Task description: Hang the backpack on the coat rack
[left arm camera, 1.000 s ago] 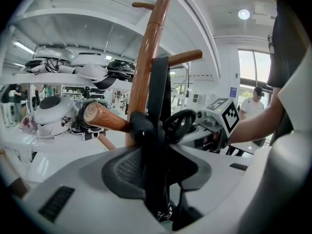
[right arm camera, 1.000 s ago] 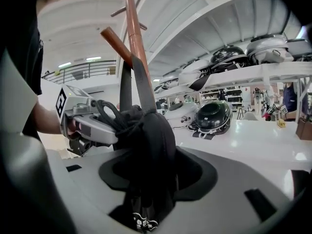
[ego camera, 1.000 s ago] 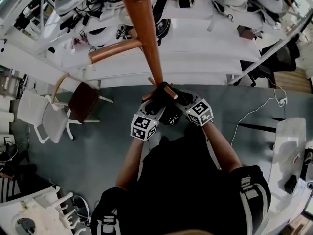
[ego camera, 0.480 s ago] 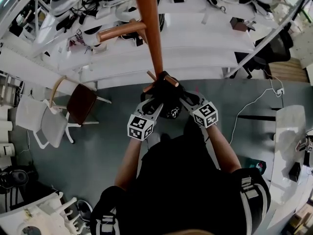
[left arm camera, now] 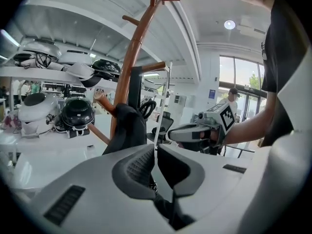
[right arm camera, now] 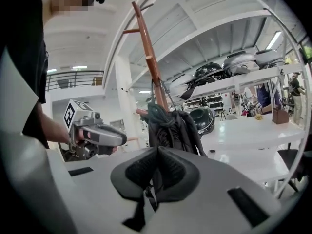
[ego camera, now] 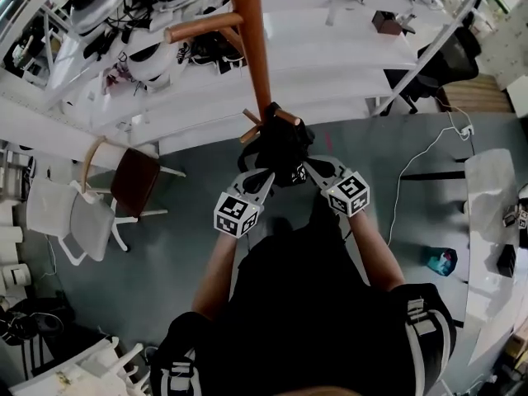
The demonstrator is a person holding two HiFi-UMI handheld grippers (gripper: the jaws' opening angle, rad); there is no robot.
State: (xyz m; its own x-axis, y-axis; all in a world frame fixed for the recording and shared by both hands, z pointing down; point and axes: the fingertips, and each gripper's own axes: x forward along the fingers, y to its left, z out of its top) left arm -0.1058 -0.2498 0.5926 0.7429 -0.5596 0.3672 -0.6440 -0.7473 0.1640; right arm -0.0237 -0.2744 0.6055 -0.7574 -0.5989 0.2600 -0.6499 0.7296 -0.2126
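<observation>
A black backpack [ego camera: 285, 143] hangs from a short peg low on the brown wooden coat rack [ego camera: 252, 48]. It also shows in the left gripper view as the backpack [left arm camera: 127, 128] against the rack pole [left arm camera: 134, 57], and in the right gripper view as the backpack [right arm camera: 170, 128]. My left gripper [ego camera: 266, 174] and right gripper [ego camera: 307, 166] sit just below it, tips close to its lower edge. The left gripper [left arm camera: 156, 152] has its jaws closing, with only a thin slit between the pads. The right gripper [right arm camera: 158, 152] is shut. A dark strap-like shape lies in the gap under each pair of pads.
White shelves [ego camera: 330, 64] with helmets [ego camera: 153, 60] stand behind the rack. A brown chair [ego camera: 136, 180] and a white chair [ego camera: 70, 209] are at the left. A white desk [ego camera: 491, 196], a teal object [ego camera: 437, 261] and a floor cable [ego camera: 412, 192] are at the right.
Both grippers have drawn back a little from the backpack, which now shows more fully on its peg. The head view has shifted slightly along the rack.
</observation>
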